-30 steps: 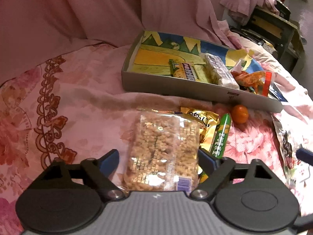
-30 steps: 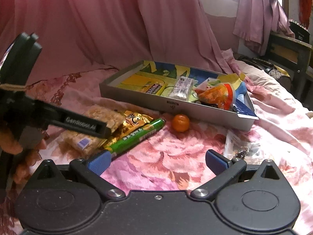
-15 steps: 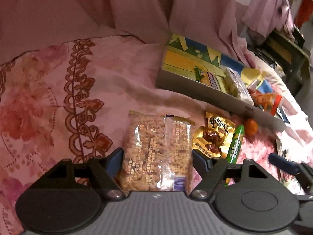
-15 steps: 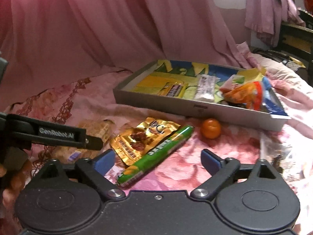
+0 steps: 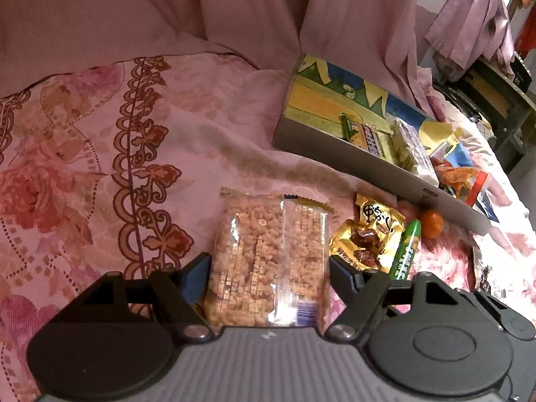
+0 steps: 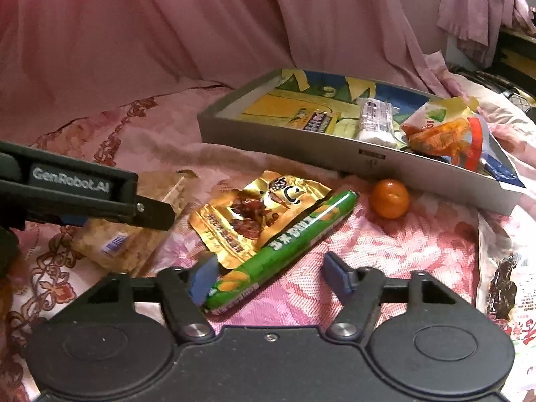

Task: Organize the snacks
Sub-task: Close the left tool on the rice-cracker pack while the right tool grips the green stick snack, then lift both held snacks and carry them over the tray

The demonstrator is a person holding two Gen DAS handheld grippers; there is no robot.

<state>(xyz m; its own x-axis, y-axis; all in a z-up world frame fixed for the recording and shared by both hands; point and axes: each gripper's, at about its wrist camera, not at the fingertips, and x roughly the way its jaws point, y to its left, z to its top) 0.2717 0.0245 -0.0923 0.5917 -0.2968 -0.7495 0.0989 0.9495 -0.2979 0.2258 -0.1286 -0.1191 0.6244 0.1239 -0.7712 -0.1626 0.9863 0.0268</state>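
The left gripper [image 5: 269, 263] straddles the clear crisped-rice pack [image 5: 268, 258], jaws spread, not yet pinching; right gripper [image 6: 268, 273] spread around the green tube [image 6: 284, 248]; gold pouch [image 6: 251, 214] and orange [image 6: 389, 198] remain out; at two o'clock the tray [image 6: 301, 147] holds several packets, so roughly half done.

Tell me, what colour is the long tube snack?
Green, with orange fruit pictures; the long tube snack shows best in the right wrist view.
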